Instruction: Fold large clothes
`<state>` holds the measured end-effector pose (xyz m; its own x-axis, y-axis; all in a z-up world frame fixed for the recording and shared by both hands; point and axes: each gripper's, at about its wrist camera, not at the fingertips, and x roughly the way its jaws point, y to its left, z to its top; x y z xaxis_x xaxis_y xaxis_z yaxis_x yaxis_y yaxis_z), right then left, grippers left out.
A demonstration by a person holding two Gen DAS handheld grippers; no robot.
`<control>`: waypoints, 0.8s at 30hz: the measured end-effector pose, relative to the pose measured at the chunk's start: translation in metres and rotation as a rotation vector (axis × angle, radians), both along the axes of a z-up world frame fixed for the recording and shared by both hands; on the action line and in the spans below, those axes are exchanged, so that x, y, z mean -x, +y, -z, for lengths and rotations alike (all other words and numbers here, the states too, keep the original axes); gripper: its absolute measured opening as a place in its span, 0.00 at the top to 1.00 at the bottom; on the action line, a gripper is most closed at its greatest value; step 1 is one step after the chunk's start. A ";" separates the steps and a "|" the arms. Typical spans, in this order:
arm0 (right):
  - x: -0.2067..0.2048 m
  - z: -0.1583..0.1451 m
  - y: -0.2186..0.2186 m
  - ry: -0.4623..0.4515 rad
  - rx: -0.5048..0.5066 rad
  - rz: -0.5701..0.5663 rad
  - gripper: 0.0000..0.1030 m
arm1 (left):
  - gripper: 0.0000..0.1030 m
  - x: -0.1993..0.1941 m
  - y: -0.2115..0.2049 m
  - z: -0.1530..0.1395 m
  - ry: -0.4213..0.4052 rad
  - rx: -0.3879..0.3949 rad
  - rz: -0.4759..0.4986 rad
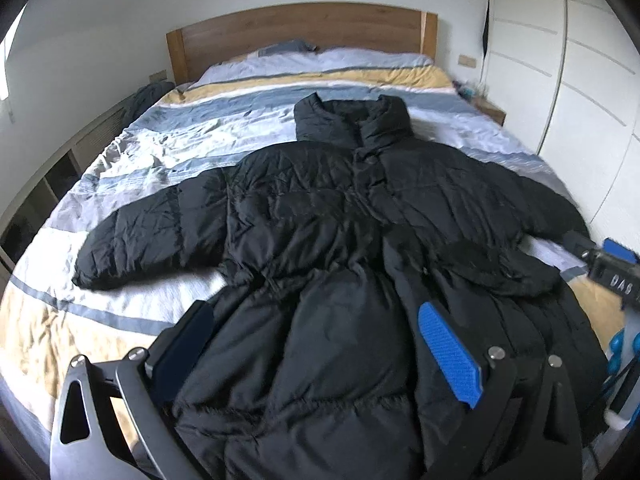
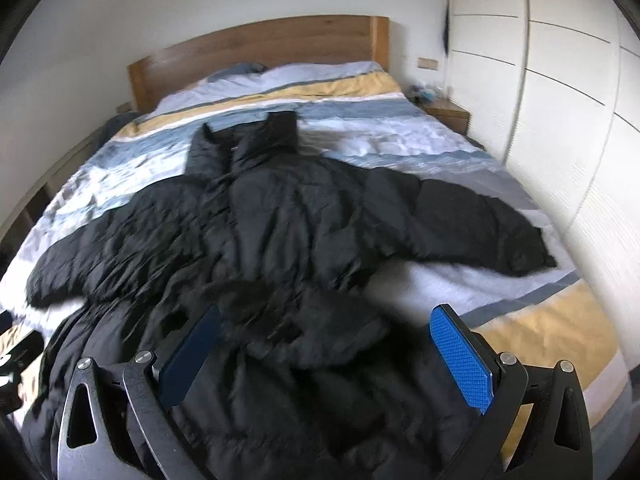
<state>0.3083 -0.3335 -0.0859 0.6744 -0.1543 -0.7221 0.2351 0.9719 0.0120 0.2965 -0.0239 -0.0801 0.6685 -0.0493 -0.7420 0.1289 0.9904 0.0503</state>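
A large black puffer coat (image 1: pixel 340 220) lies face up on the bed, collar toward the headboard, both sleeves spread outward. The same coat (image 2: pixel 280 232) fills the right wrist view, its right sleeve (image 2: pixel 480 232) stretched across the duvet. My left gripper (image 1: pixel 316 316) hovers open over the coat's lower left half, blue pads (image 1: pixel 448 348) wide apart, nothing between them. My right gripper (image 2: pixel 326 320) is open above the rumpled lower right part of the coat. The right gripper's body (image 1: pixel 612 268) also shows at the right edge of the left wrist view.
The bed carries a striped duvet (image 1: pixel 168 148) in blue, white and yellow, with a wooden headboard (image 1: pixel 296 28) behind. A white wardrobe (image 2: pixel 560 80) runs along the right side, a bedside table (image 2: pixel 448 114) beside it. Low shelving (image 1: pixel 52 184) borders the left.
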 end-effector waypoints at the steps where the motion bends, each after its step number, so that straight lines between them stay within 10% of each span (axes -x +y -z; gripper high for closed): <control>1: -0.004 -0.001 -0.007 0.011 0.006 0.009 0.00 | 0.00 -0.004 0.000 -0.005 0.002 -0.014 -0.003; 24: -0.037 0.055 -0.188 0.256 -0.497 0.273 0.00 | 0.00 -0.047 -0.018 -0.195 0.061 -0.100 -0.240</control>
<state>0.3455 -0.5213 -0.1413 0.4538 0.0989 -0.8856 0.5299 0.7691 0.3574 0.3437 -0.0416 0.1150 0.6062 0.1808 -0.7745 -0.1029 0.9835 0.1490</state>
